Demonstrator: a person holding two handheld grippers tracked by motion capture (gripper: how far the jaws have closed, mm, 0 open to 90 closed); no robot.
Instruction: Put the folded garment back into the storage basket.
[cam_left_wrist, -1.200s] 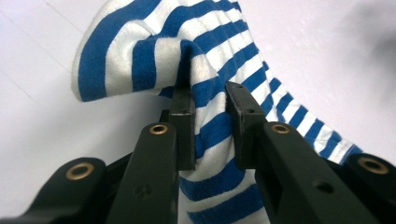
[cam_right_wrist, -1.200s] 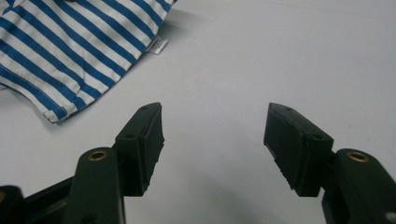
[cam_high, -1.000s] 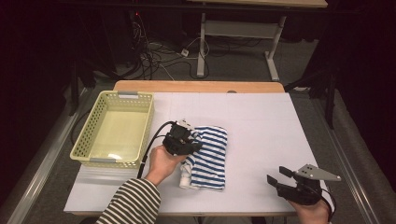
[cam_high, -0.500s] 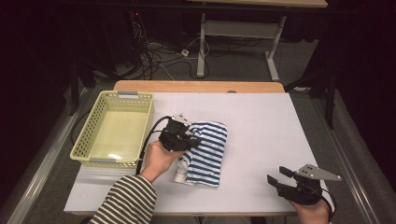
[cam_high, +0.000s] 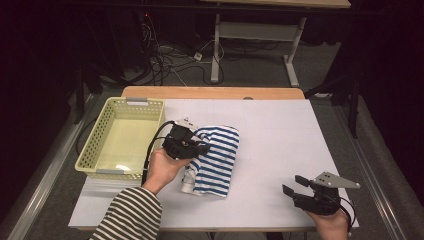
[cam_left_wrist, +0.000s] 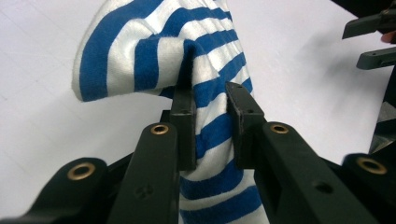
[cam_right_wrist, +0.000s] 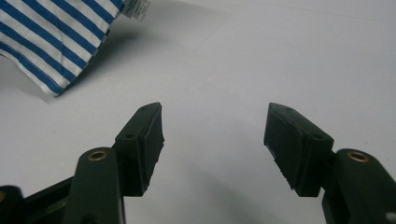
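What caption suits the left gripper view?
Left gripper pinching a fold of the striped cloth above the white table.

Bright, evenly lit white table (cam_high: 280, 145) amid dark surroundings, soft shadows, slightly soft close-up focus

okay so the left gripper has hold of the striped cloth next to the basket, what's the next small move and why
Probably lift a little higher and carry it toward the basket. The left gripper is pinching a fold of the striped cloth, but most of the cloth lies on the table and would drag. The basket sits right beside it; the right gripper is open near the table's edge.
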